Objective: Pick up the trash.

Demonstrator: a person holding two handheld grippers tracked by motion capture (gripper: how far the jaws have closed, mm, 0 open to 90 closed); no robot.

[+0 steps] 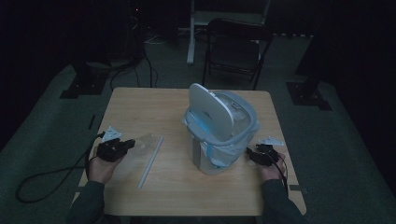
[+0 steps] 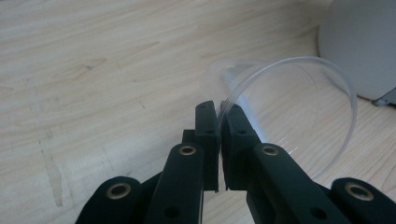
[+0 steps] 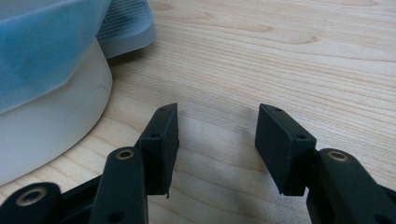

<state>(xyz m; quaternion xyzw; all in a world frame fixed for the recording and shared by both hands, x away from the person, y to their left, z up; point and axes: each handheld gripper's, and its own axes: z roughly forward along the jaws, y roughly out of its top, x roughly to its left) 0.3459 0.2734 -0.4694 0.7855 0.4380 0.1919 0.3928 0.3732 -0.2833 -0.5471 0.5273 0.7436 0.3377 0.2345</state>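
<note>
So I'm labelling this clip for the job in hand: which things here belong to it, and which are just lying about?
In the job:
- clear plastic cup, rim pinched in the left tool
- white bin, lid up, bag-lined
- right tool, open beside the bin

Lying about:
- white straw on the table
- folding chair

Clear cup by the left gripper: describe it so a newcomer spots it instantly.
Start at the wooden table and its white trash bin with a raised lid. Go left, past the long pale straw lying flat. The clear plastic cup lies on its side there, its rim pinched in the left gripper; it alone is see-through.
</note>
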